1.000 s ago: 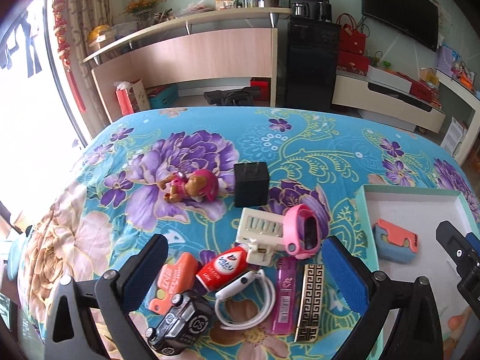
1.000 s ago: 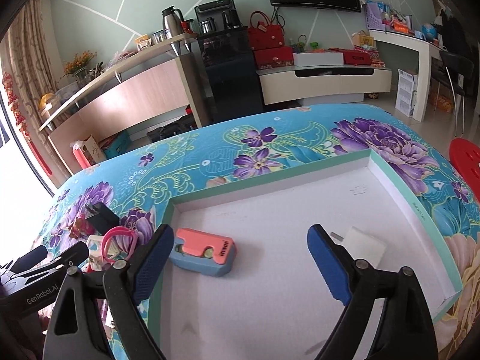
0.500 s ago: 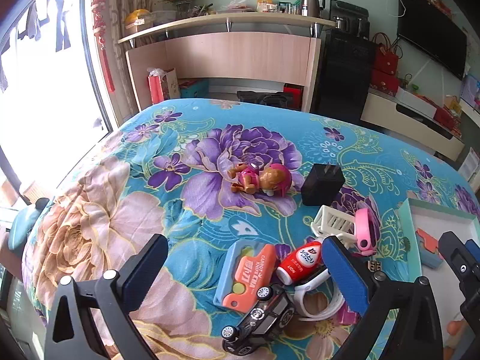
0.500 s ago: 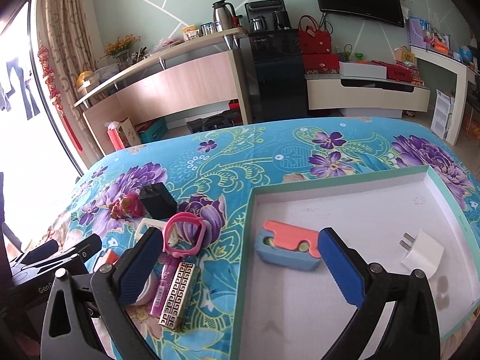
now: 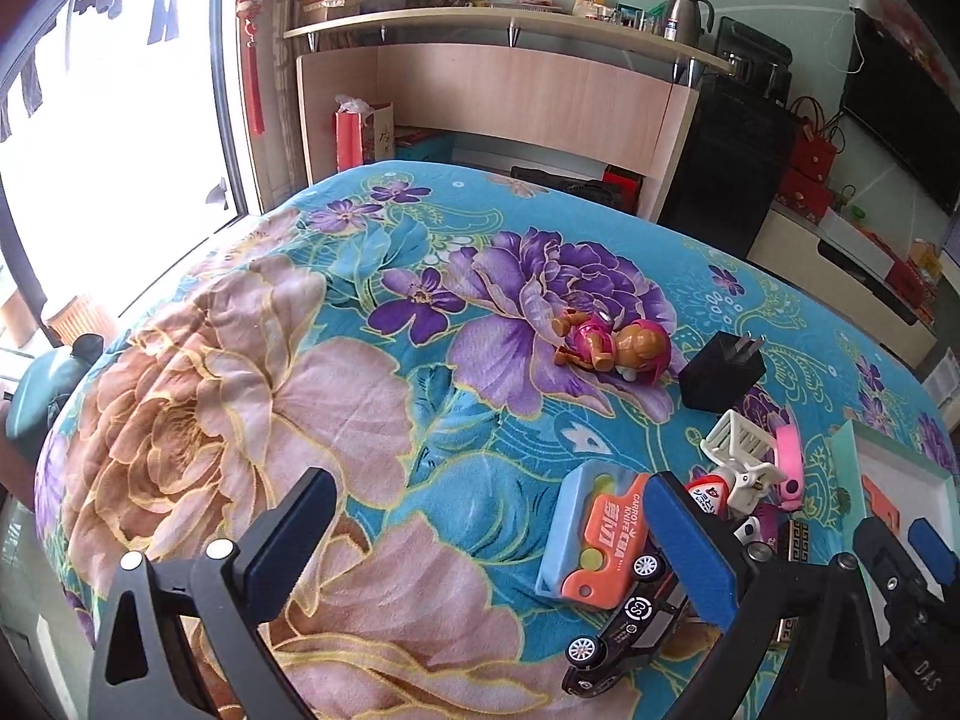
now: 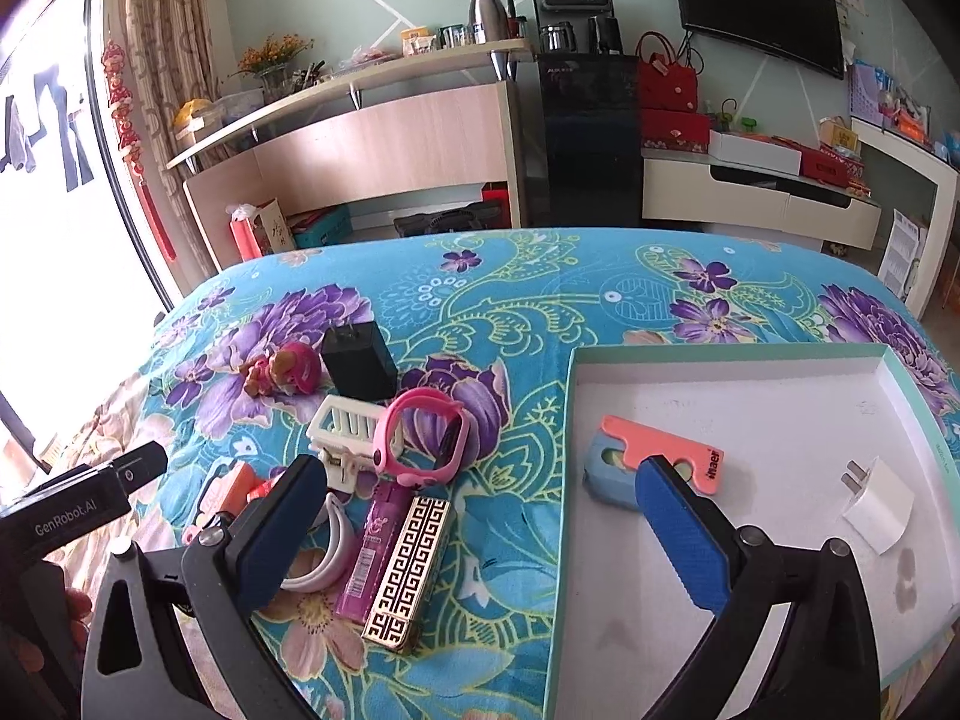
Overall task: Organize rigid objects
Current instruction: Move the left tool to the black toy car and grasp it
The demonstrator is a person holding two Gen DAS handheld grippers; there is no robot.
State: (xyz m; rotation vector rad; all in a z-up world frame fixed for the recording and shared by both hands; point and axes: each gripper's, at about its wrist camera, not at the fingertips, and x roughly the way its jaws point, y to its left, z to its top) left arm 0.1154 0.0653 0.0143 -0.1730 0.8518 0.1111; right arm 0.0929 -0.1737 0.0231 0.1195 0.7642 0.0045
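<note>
both grippers hang low over the flowered blanket (image 5: 252, 360), jaws spread wide and holding nothing. the left gripper (image 5: 486, 546) points toward bare blanket, with the clutter off at its 3 o'clock: a carrot knife (image 5: 594, 534), a black toy car (image 5: 624, 630) partly behind its right finger, a pup figure (image 5: 612, 348) and a black charger (image 5: 720, 372) at about 2 o'clock. the right gripper (image 6: 474, 516) straddles the tray's (image 6: 567, 480) left wall; inside the tray lie a second knife (image 6: 654, 462), half covered by the right finger, and a white plug (image 6: 876, 504). at 11 o'clock from it sit a pink watch (image 6: 420, 438), a white clip (image 6: 348, 426), a purple lighter (image 6: 372, 540) and a gold-patterned lighter (image 6: 408, 570). a white band (image 6: 324, 558) is mostly hidden behind the left finger.
</note>
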